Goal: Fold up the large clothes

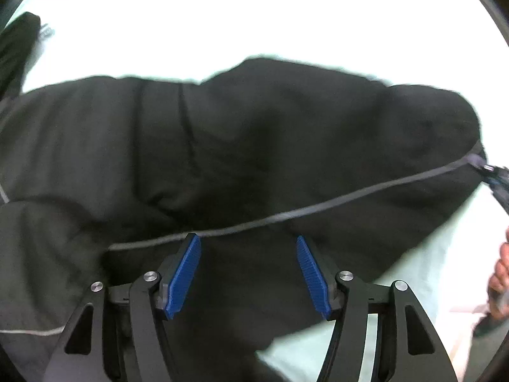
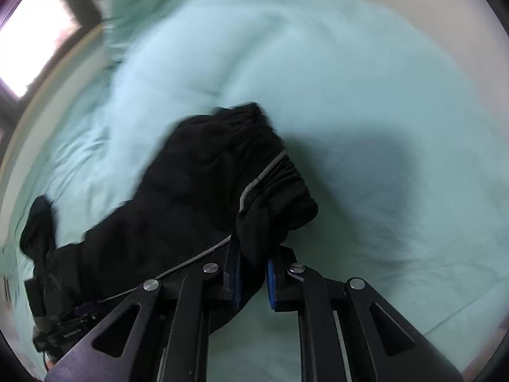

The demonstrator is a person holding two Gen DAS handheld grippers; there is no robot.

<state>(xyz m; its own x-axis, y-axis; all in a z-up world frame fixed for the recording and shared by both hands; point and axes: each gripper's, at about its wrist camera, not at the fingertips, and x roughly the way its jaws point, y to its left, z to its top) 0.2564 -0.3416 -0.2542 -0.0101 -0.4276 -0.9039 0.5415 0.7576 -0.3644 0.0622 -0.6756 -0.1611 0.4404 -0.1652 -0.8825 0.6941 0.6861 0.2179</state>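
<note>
A large black garment (image 1: 254, 146) with a thin grey stripe (image 1: 318, 210) lies spread across a pale green bedsheet (image 1: 413, 270). My left gripper (image 1: 247, 238) hangs open just above it, its blue pads (image 1: 184, 273) either side of bare cloth near the stripe. In the right wrist view the same garment (image 2: 191, 191) trails off to the lower left. My right gripper (image 2: 253, 251) is shut on a fold of it just below the gathered elastic band (image 2: 286, 178). At the far right of the left wrist view, the right gripper (image 1: 498, 175) shows at the garment's end.
The bedsheet (image 2: 350, 79) stretches wide beyond the garment, rumpled at the left. A bright window (image 2: 38, 41) and the bed's edge (image 2: 47, 95) are at the upper left. A hand (image 1: 501, 273) shows at the right edge. A dark blurred device (image 2: 51, 321) lies lower left.
</note>
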